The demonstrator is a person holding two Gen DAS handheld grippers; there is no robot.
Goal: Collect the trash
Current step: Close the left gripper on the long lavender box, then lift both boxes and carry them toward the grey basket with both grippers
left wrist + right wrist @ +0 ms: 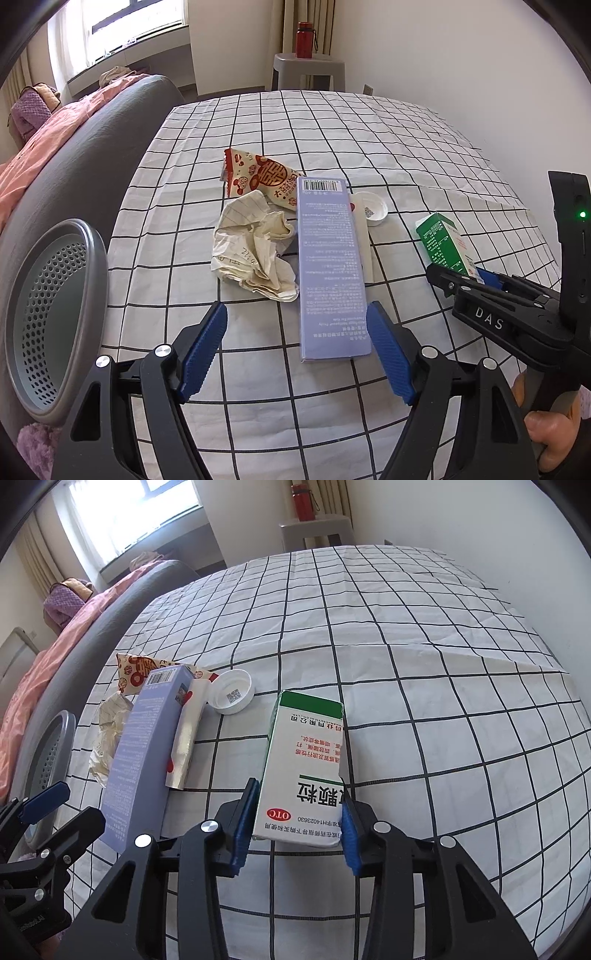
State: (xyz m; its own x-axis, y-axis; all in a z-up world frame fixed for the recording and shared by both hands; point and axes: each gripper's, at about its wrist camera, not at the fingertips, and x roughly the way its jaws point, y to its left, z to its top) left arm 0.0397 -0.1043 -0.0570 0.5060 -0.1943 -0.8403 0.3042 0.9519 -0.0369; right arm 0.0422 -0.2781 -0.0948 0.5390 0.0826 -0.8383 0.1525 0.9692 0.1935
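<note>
Trash lies on a checked tablecloth [332,129]. A long lilac box [332,266] lies between the open fingers of my left gripper [297,314], near its right pad. Beside it are a crumpled paper [255,247], a red patterned wrapper [266,177], a white lid [373,208] and a silver sachet [186,734]. My right gripper [297,812] is shut on a green and white medicine box [306,760], also in the left wrist view [443,243]. The lilac box [142,746] lies to its left.
A grey perforated bin [48,314] stands off the table's left edge, also in the right wrist view [48,753]. A grey sofa with pink cloth [55,147] is behind it. A red bottle [304,38] stands on a stool beyond the far edge.
</note>
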